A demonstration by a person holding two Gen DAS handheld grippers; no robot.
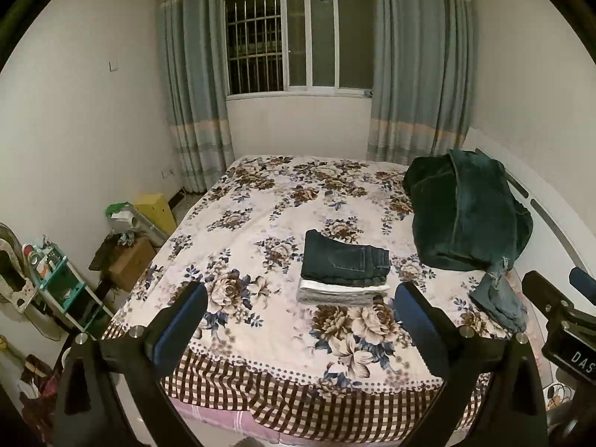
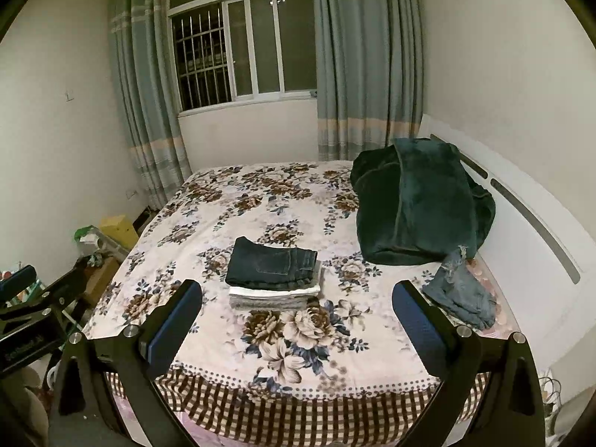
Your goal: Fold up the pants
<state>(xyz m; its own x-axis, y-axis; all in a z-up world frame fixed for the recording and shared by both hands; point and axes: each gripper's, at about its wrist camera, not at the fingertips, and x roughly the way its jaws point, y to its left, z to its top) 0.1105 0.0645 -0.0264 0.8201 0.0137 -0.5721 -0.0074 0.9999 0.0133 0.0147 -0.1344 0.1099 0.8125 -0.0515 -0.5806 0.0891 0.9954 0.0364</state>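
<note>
A stack of folded pants (image 1: 344,273) (image 2: 275,273) lies in the middle of the floral bed, dark jeans on top of white and grey pairs. A crumpled light-blue pair of jeans (image 1: 499,300) (image 2: 462,292) lies at the bed's right side by the headboard. My left gripper (image 1: 300,311) is open and empty, held above the bed's near edge. My right gripper (image 2: 298,309) is open and empty too, beside it. The right gripper's fingers (image 1: 551,294) show at the right edge of the left wrist view, and the left gripper's fingers (image 2: 22,279) at the left edge of the right wrist view.
A dark green blanket (image 1: 465,212) (image 2: 421,201) is heaped at the right near the white headboard (image 2: 529,216). Boxes and a small shelf (image 1: 56,279) crowd the floor at the bed's left. Curtains and a window stand behind the bed.
</note>
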